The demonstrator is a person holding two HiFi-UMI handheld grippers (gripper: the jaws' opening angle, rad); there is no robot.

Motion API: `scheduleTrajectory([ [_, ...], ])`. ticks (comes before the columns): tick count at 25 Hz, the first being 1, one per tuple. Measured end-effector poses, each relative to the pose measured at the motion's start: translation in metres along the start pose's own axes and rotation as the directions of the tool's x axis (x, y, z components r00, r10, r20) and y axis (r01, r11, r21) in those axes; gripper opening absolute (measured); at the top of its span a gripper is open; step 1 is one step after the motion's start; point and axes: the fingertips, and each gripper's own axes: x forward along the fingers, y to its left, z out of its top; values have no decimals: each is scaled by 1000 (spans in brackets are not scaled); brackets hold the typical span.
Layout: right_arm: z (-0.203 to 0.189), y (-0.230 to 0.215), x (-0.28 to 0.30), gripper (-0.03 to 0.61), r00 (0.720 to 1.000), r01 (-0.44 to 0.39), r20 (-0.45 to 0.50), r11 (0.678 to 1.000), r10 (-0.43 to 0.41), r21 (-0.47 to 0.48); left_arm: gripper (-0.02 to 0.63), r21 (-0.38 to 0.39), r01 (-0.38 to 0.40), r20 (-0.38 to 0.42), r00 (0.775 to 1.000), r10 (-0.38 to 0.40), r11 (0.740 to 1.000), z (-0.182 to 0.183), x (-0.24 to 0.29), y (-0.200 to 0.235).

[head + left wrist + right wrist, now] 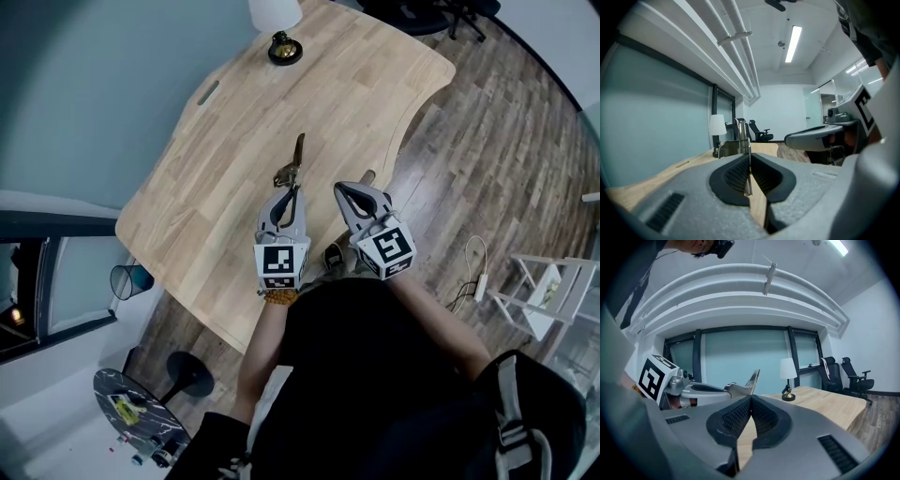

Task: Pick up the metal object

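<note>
A slim metal object [296, 161] with a long flat blade sticks out forward from my left gripper [290, 190], over the wooden table [328, 84]. The left gripper view shows the left gripper [749, 158] shut on the thin metal edge [742, 135] between its dark pads. My right gripper [346, 191] sits close beside it on the right, and its jaws meet with nothing between them [751, 399]. From the right gripper view, the metal object [749, 383] tilts upward out of the left gripper [693, 390].
A lamp with a white shade and brass base [279, 33] stands at the table's far edge. Office chairs [441, 11] stand beyond the table. A cable [473, 272] and a white rack [553, 295] are on the wood floor to the right.
</note>
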Motion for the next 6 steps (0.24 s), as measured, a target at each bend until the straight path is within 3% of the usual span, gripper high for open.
scheduleTrajectory([
  [6, -3, 0, 0, 3, 1000, -13, -2, 1000, 13, 5, 21, -83, 23, -83, 996, -30, 996, -36, 13, -2],
])
